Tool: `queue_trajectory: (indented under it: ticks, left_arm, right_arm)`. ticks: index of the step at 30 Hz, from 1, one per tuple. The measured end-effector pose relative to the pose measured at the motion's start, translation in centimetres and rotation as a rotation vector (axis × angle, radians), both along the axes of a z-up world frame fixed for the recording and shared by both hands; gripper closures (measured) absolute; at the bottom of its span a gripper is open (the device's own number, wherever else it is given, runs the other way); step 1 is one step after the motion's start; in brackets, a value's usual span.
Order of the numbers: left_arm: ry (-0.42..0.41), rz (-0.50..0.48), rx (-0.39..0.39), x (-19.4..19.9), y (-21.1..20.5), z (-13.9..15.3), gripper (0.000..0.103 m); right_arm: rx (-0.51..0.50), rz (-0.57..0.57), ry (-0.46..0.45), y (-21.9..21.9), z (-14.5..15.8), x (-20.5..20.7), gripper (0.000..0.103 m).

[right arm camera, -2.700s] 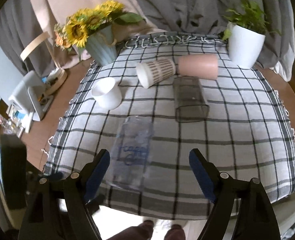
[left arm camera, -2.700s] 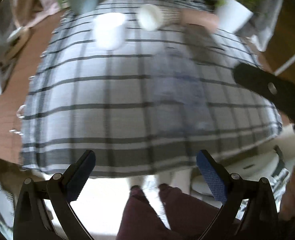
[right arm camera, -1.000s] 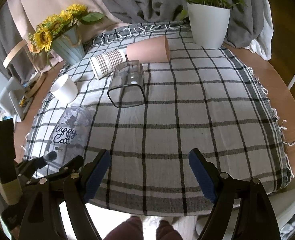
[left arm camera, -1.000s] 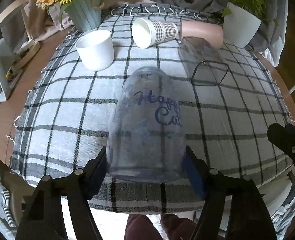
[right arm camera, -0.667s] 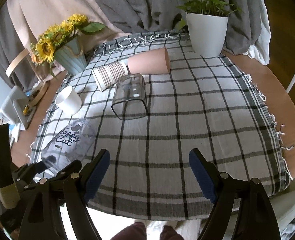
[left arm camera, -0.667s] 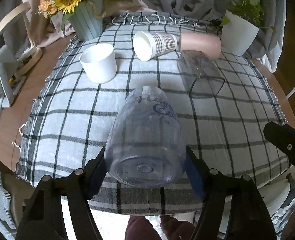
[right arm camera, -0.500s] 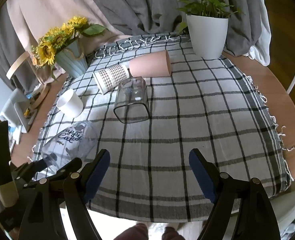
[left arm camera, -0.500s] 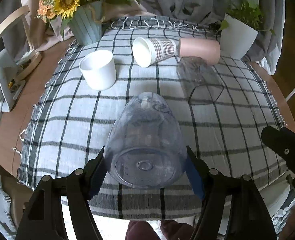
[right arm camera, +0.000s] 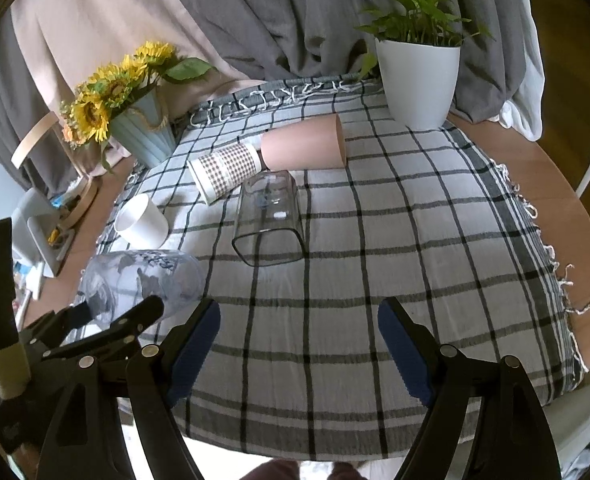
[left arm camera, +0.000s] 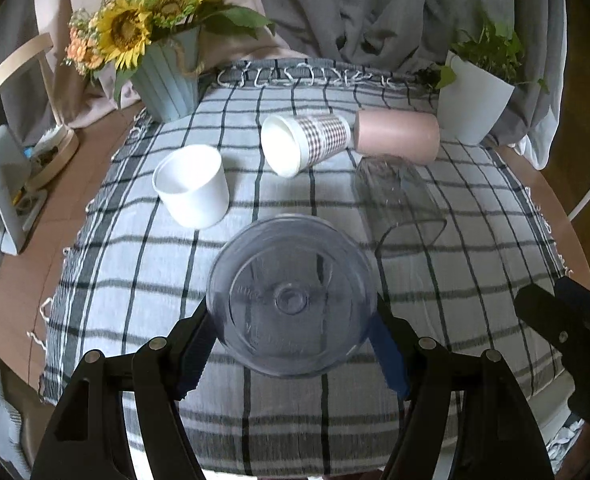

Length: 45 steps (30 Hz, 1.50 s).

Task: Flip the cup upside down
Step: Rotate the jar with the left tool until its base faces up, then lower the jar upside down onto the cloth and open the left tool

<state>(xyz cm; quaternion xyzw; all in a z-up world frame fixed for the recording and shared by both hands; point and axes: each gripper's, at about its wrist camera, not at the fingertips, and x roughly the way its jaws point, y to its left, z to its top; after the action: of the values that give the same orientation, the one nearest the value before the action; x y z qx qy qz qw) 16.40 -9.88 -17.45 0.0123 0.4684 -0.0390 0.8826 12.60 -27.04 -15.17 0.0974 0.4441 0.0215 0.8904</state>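
My left gripper (left arm camera: 293, 344) is shut on a clear plastic cup with blue print (left arm camera: 291, 296). The cup is lifted above the checked cloth (left arm camera: 135, 280) and lies level, its round base facing the left wrist camera and its mouth pointing away. In the right wrist view the same cup (right arm camera: 143, 280) shows at the left, held on its side by the left gripper's fingers (right arm camera: 135, 316). My right gripper (right arm camera: 299, 344) is open and empty above the near edge of the cloth.
A white cup (left arm camera: 191, 190) stands upright. A checked paper cup (left arm camera: 303, 144), a pink cup (left arm camera: 395, 136) and a clear square glass (left arm camera: 399, 200) lie on their sides. A sunflower vase (left arm camera: 167, 76) and a potted plant (left arm camera: 475, 96) stand at the back.
The left gripper closed on the clear cup, lifted it off the cloth and tipped it from upright until its base faces the camera. The right gripper stayed open and drew back slightly.
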Motion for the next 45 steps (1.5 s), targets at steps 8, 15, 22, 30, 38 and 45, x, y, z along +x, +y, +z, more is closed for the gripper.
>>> queue_trajectory:
  ticks: [8, 15, 22, 30, 38, 45]
  left_arm:
    - [-0.023, -0.004, -0.002, 1.6, -0.1, 0.3, 0.032]
    - [-0.028, -0.012, -0.006, 2.7, -0.1, 0.2, 0.032]
    - [-0.02, -0.012, -0.022, 3.9, 0.1, 0.1, 0.033]
    - [-0.004, -0.012, -0.046, 4.3, 0.4, 0.0, 0.032]
    - [0.006, 0.003, -0.058, 4.7, 0.8, 0.0, 0.018]
    - [-0.008, 0.016, -0.061, 4.5, 1.1, 0.4, 0.014]
  right_arm:
    - [0.001, -0.023, -0.011, -0.2, 0.3, 0.5, 0.022]
    - [0.003, -0.039, -0.017, -0.2, 0.4, 0.9, 0.022]
    - [0.005, -0.062, -0.024, -0.3, 0.6, 1.5, 0.022]
    - [0.013, -0.1, -0.008, -0.7, 0.6, 2.0, 0.022]
    - [0.035, -0.107, 0.011, -0.8, 0.4, 2.1, 0.019]
    - [0.04, -0.098, 0.007, -0.6, 0.5, 1.9, 0.017]
